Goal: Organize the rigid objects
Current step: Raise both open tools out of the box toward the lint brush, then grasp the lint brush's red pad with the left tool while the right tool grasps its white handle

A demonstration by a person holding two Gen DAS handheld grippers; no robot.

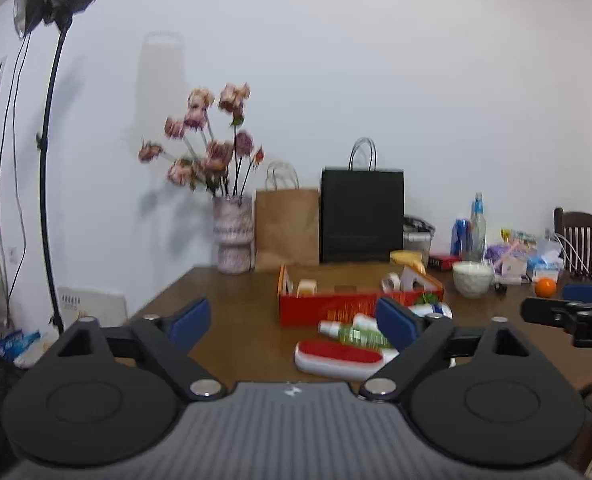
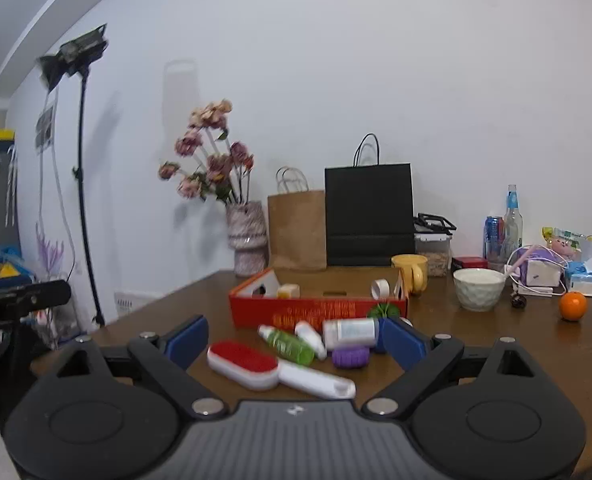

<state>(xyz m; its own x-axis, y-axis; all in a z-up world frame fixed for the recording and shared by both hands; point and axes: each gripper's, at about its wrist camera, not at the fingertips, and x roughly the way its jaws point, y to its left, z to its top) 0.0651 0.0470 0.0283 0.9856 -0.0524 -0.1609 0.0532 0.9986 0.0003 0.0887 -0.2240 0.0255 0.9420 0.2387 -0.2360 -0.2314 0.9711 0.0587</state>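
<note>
A red open box [image 2: 319, 310] sits mid-table, holding a tape roll [image 2: 380, 289] and small items; it also shows in the left wrist view [image 1: 315, 310]. In front of it lie a red-and-white lint brush [image 2: 256, 364], a green bottle [image 2: 290, 345], a white bottle [image 2: 349, 333], a small white tube [image 2: 311, 338] and a purple ribbed piece [image 2: 350, 357]. The brush [image 1: 337, 354] and green bottle [image 1: 359, 335] also show in the left wrist view. My right gripper [image 2: 296, 340] is open and empty above these items. My left gripper [image 1: 294, 322] is open and empty, held over the table left of them.
A flower vase [image 2: 247, 240], a brown paper bag [image 2: 297, 232] and a black bag [image 2: 369, 214] stand along the wall. A yellow mug [image 2: 411, 272], white bowl [image 2: 479, 289], orange [image 2: 573, 306], bottles and clutter fill the right. A light stand [image 1: 50, 200] stands left of the table.
</note>
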